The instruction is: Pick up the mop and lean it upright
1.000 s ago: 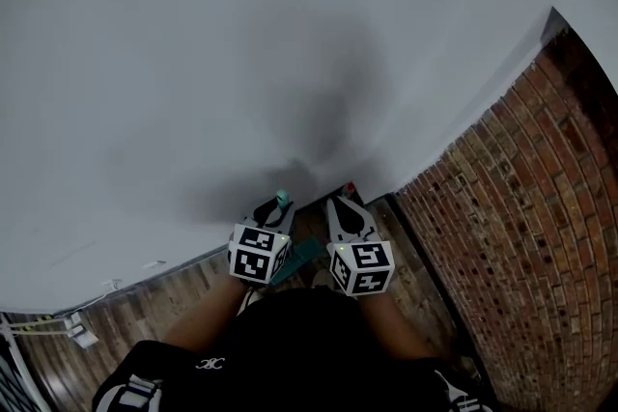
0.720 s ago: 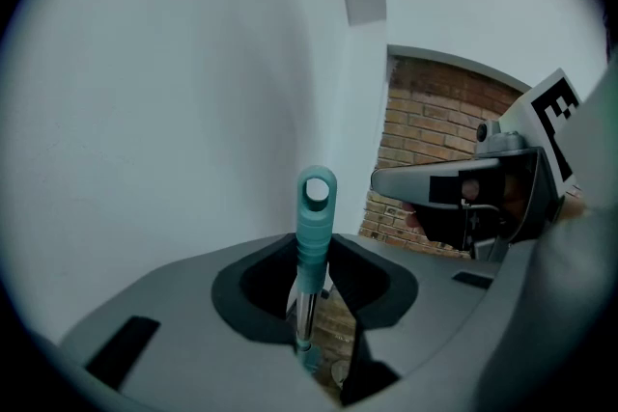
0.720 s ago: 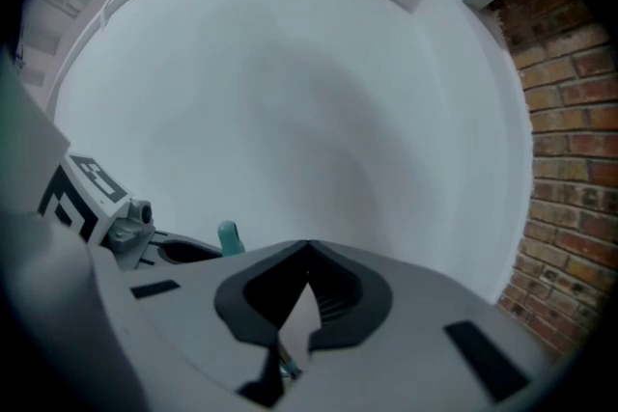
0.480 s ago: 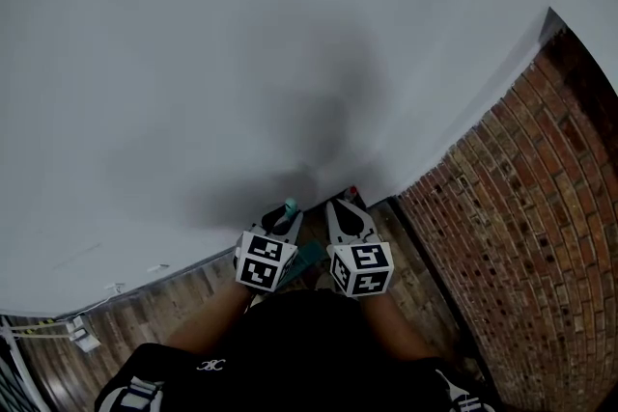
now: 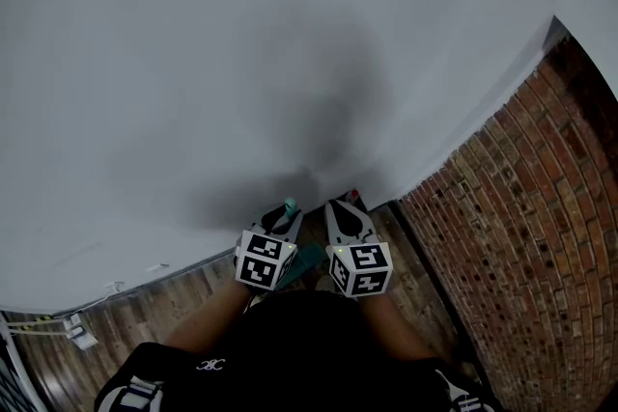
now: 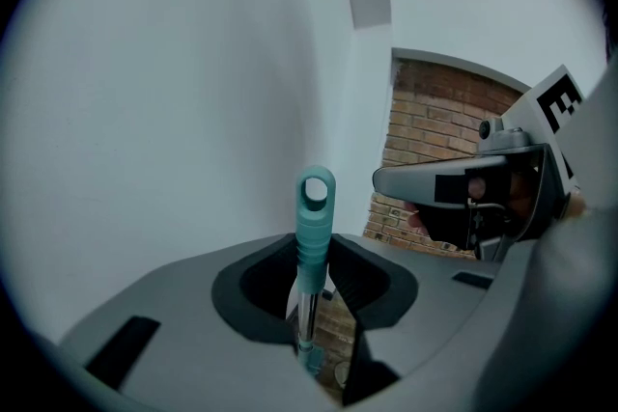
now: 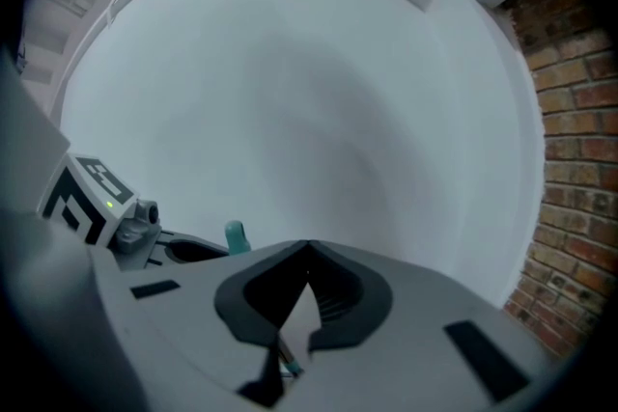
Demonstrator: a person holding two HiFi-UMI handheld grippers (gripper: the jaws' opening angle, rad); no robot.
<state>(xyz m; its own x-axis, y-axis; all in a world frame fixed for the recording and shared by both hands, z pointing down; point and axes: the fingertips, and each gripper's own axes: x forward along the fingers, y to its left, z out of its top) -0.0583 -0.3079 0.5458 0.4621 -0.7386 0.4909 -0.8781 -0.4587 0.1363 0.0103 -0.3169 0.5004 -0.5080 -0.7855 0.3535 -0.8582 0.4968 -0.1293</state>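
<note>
the left tongs (image 6: 311, 258) are closed narrow on the mop (image 6: 315, 212). both jaws press the handle from either side, right where the ribbed teal grip meets the thin metal shaft. the grip, with its hanging loop at the end, sticks out past the jaw tips, and the shaft runs back down between the jaws. the handle stands close to upright in this grip.

the right tongs (image 7: 307, 252) sit just to the right of the left pair, level with them and not touching. their jaw tips meet, with only a small gap behind the tips, and nothing is pinched between them. from their own camera the teal end of the handle shows a little to their left, beside the other pair.

straight ahead of both pairs is a white wall (image 5: 241, 63), very near the tips. a brick wall (image 5: 521, 236) rises to the right of the right tongs, and a wood floor (image 5: 164, 299) lies below them.
</note>
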